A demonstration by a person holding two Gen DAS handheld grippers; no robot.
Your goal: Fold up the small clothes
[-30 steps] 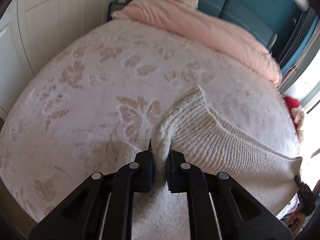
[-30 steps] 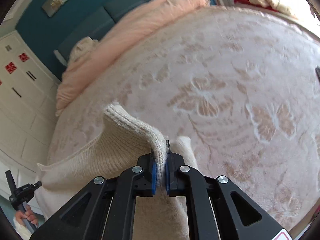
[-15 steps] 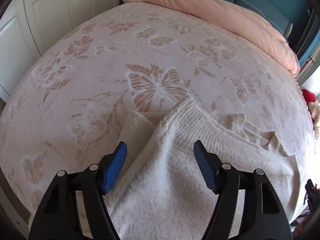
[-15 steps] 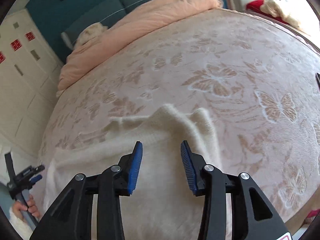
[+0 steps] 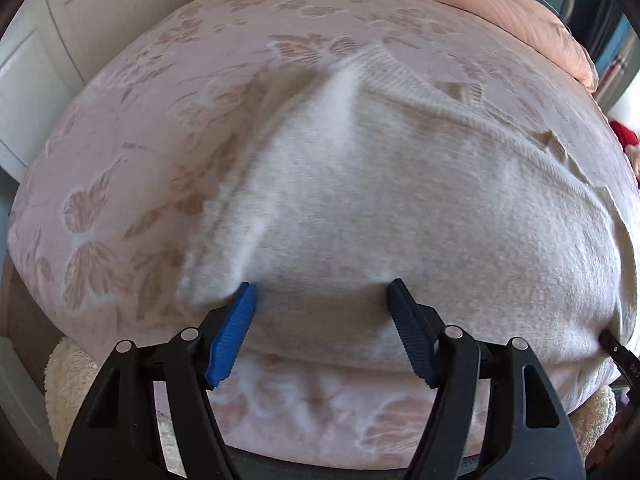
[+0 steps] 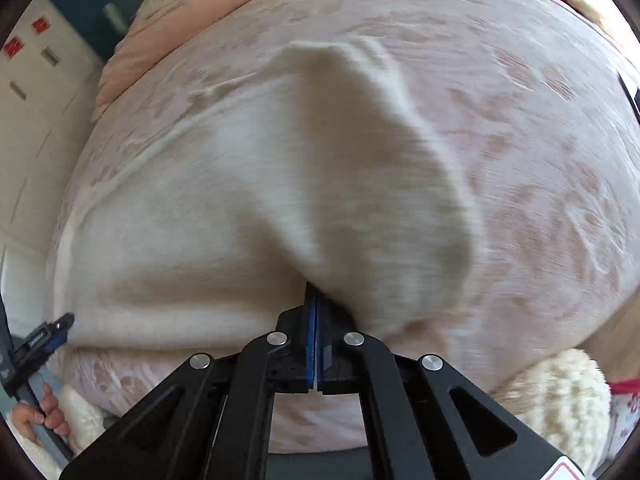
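Observation:
A cream knitted sweater (image 5: 400, 184) lies spread on the bed near its front edge; it also shows in the right wrist view (image 6: 240, 208). My left gripper (image 5: 320, 300) is open, its blue pads wide apart over the sweater's near edge. My right gripper (image 6: 314, 300) is shut, with its tips at the sweater's near edge, where a raised fold of knit runs away from them. Whether cloth is pinched between the pads is hidden. The left gripper also shows at the left edge of the right wrist view (image 6: 52, 332).
The bed cover (image 5: 140, 160) is pale pink with butterfly patterns. A pink duvet (image 5: 480, 4) is heaped at the head of the bed. White wardrobe doors (image 5: 36, 64) stand at the left. A fluffy cream rug (image 6: 560, 392) lies on the floor below the bed edge.
One second ago both grippers were shut on the sweater; half a second ago both were open. Both have pulled back to the bed's near edge. The right gripper has shut again.

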